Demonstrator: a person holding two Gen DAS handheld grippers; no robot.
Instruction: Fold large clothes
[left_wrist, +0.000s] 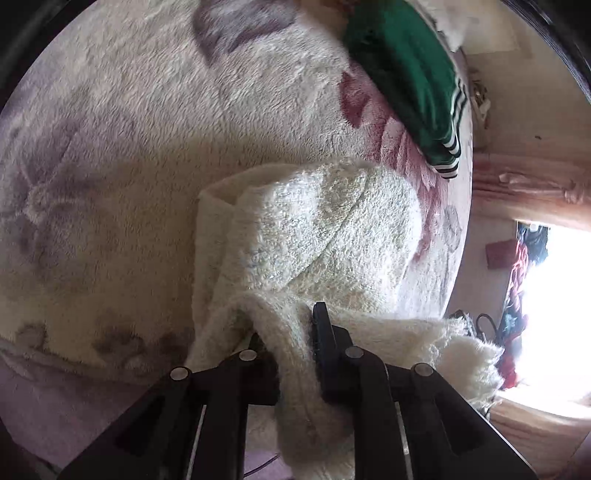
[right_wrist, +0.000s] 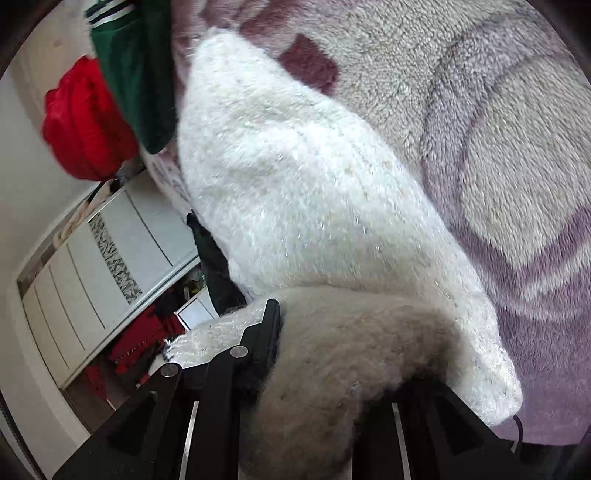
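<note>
From the left wrist, the left claw (left_wrist: 291, 343) is clamped on a thick band of the cream fuzzy sweater (left_wrist: 314, 236), which runs between its two fingers and hangs down toward the camera. The rest of the sweater lies bunched and partly folded on the plush floral blanket (left_wrist: 129, 147) covering the bed, near the bed's right edge. A green garment with striped trim (left_wrist: 402, 77) lies farther off on the right. The risk here, as I judge it: the knit is bulky and slippery, so the band could slide out under a quick lift, and the pile near the edge could be dragged off the bed.

From the right wrist, the right claw (right_wrist: 332, 350) is closed on a fat fold of the same sweater (right_wrist: 295, 184); only the left finger (right_wrist: 271, 332) shows, the other is buried under fabric. The loose knit could snag on the finger, and uneven pulling between the two claws would likely skew the fold. The green garment (right_wrist: 136, 74) and something red (right_wrist: 81, 122) sit at far left.

No container is in view; the white wardrobe (right_wrist: 92, 269) beyond the bed stands shut, contents unseen.
</note>
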